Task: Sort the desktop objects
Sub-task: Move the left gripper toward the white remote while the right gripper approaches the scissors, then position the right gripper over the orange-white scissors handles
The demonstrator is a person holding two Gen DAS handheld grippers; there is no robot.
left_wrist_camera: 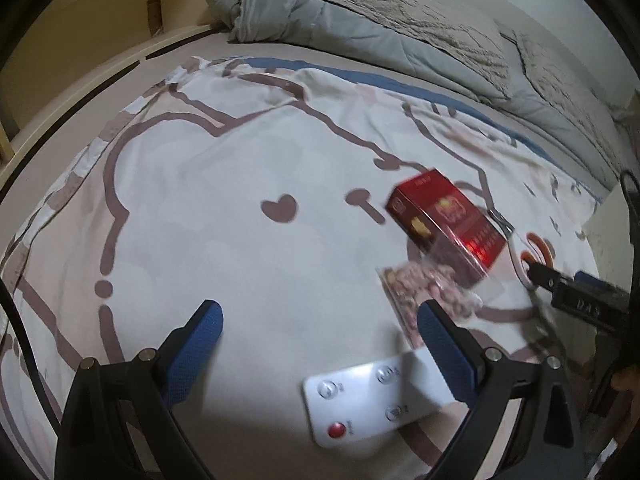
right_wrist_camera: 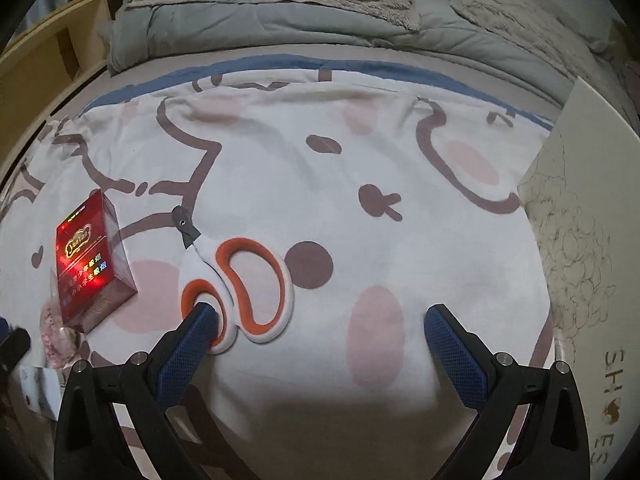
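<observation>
Nearest to you, your right gripper (right_wrist_camera: 322,338) is standing wide open and holding nothing, with its left finger (right_wrist_camera: 188,356) lying right against the small loop of the scissors (right_wrist_camera: 244,284). The scissors are lying flat on the printed bedsheet (right_wrist_camera: 360,152), handles toward you, long axis running away and to the left, so the grey blade end is pointing at the red box (right_wrist_camera: 94,260). For a grasp you are needing to shift left so the orange-and-white handles sit between the fingers rather than outside them; your right hand is plainly the nearer one.

Your left gripper (left_wrist_camera: 320,344) is also gaping open and empty, hovering over the white remote (left_wrist_camera: 372,400), which is lying just beneath and between its fingers, long axis slanting up to the right. Just beyond it a clear packet (left_wrist_camera: 428,296) of pinkish contents is resting by the red box; motion blur is smearing this view, so I cannot say whether the two are touching.

The box's gold lettering seems to be reading "YunYan", with small coloured Chinese characters below that I cannot make out. At far right, the white carton (right_wrist_camera: 580,240) is showing "SHOES" down its side.
</observation>
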